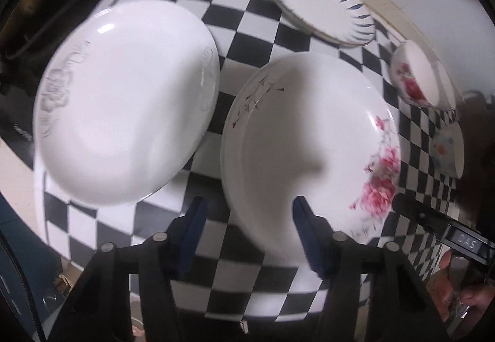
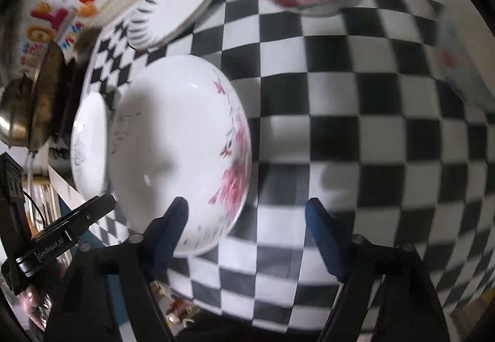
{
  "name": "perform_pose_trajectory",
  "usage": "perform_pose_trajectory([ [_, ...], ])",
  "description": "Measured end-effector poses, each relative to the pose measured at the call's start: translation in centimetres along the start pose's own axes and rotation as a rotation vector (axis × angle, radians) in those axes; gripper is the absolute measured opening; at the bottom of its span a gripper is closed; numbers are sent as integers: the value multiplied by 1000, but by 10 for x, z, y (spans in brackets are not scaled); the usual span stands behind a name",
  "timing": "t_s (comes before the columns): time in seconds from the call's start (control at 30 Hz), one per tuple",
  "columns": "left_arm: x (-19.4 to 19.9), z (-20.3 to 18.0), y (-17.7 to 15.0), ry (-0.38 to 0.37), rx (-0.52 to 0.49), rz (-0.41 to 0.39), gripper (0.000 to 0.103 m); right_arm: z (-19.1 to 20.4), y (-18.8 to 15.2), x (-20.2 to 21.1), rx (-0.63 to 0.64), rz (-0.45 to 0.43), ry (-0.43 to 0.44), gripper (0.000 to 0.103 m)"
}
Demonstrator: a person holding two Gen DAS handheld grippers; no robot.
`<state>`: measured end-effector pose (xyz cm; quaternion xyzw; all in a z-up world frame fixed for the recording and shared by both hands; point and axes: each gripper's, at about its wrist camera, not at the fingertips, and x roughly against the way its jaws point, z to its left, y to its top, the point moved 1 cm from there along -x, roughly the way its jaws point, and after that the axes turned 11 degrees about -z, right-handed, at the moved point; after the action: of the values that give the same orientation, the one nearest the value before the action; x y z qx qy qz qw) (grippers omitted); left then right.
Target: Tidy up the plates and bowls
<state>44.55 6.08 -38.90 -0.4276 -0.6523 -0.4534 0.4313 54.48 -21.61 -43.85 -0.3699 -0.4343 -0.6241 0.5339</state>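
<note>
A black-and-white checkered counter (image 2: 340, 131) against a pale wall carries plates and bowls. Both grippers' jaws gape wide, holding nothing; the rose-patterned plate (image 1: 309, 150) lies just ahead of the left gripper (image 1: 247, 218) and right gripper (image 2: 247, 218).

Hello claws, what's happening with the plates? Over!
Both claws open, left claw, right claw, holding nothing. Pink-flower plate flat on checkered table. Nothing blocking.

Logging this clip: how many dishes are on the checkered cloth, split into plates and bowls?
Plates: 3 (white embossed plate, pink-flowered plate, blue-dashed plate)
Bowls: 2 (rose bowl, pastel-patterned bowl)
Total: 5
A white shape behind the rose bowl may be a third bowl, but it is too hidden to tell.
</note>
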Motion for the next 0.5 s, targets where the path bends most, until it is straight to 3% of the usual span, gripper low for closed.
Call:
perform_pose_trajectory([
  [0.13, -15, -3, 9, 6, -4, 14, 52, 5, 16, -27, 25, 56, 28, 56],
  [0.27, -23, -8, 14, 19, -44, 23, 52, 12, 25, -42, 41, 75, 45, 47],
  [0.3, -25, -8, 15, 22, -52, 25, 52, 14, 26, -43, 45, 75, 57, 40],
  [0.5, -34, 7, 27, 38, -37, 28, 30, 19, 18, -36, 31, 75, 63, 32],
])
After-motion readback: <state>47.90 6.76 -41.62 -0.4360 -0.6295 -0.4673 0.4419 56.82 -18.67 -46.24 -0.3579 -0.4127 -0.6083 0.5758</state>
